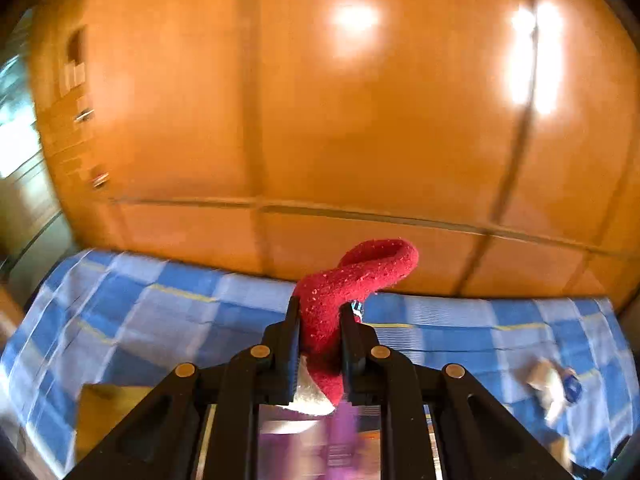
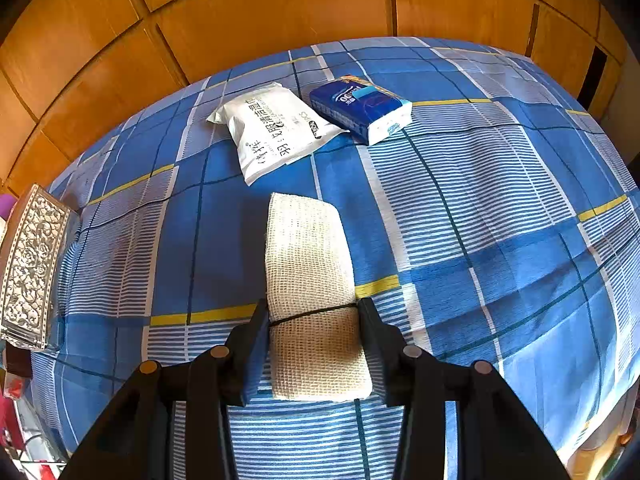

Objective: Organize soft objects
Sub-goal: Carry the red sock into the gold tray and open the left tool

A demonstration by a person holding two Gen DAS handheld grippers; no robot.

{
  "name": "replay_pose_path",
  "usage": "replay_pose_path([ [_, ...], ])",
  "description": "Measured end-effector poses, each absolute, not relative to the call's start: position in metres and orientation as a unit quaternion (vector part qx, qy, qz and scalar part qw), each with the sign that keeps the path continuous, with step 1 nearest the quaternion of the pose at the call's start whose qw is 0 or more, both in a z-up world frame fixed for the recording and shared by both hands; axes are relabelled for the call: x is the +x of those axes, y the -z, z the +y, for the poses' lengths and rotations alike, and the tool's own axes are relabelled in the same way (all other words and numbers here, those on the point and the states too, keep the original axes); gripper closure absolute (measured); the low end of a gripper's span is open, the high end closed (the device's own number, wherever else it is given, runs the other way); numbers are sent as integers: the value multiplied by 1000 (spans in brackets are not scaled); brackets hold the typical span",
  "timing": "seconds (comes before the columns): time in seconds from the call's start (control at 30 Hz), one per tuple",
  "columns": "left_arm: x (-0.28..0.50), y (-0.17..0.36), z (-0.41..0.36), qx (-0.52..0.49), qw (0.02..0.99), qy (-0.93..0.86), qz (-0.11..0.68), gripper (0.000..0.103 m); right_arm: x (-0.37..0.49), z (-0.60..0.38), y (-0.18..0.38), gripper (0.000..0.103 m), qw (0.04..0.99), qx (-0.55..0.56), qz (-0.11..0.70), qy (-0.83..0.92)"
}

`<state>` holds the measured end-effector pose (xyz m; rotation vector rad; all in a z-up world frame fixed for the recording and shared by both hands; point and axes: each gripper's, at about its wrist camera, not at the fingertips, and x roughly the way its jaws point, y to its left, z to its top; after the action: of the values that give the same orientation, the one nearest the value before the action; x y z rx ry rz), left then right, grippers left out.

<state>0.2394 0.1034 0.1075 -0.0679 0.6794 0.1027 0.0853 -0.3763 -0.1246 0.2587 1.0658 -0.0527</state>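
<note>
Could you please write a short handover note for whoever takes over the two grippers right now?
Left gripper: shut on a red sock, held up above the blue checked bedspread.
Right gripper: around a cream mesh cloth roll lying on the bedspread; whether the pads press it is unclear.
White wipes pack and blue tissue pack lie side by side beyond it.
Left: place the sock and the roll.

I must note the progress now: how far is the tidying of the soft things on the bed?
Done: nothing looks sorted yet; no finished pile shows. In hand: the left tongs are shut on a red sock, lifted over the bed; the right tongs straddle a banded mesh cloth, whether gripped is unclear. Left: the white pack and blue pack lie untouched.
</note>
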Motion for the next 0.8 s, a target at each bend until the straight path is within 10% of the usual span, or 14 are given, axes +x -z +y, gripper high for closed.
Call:
replay_pose_path([
  [0.4, 120, -31, 269, -101, 909, -184, 359, 87, 85, -362, 128, 60, 862, 80, 498, 45],
  [0.8, 29, 8, 259, -96, 909, -218, 343, 86, 82, -355, 129, 60, 869, 69, 486, 62],
])
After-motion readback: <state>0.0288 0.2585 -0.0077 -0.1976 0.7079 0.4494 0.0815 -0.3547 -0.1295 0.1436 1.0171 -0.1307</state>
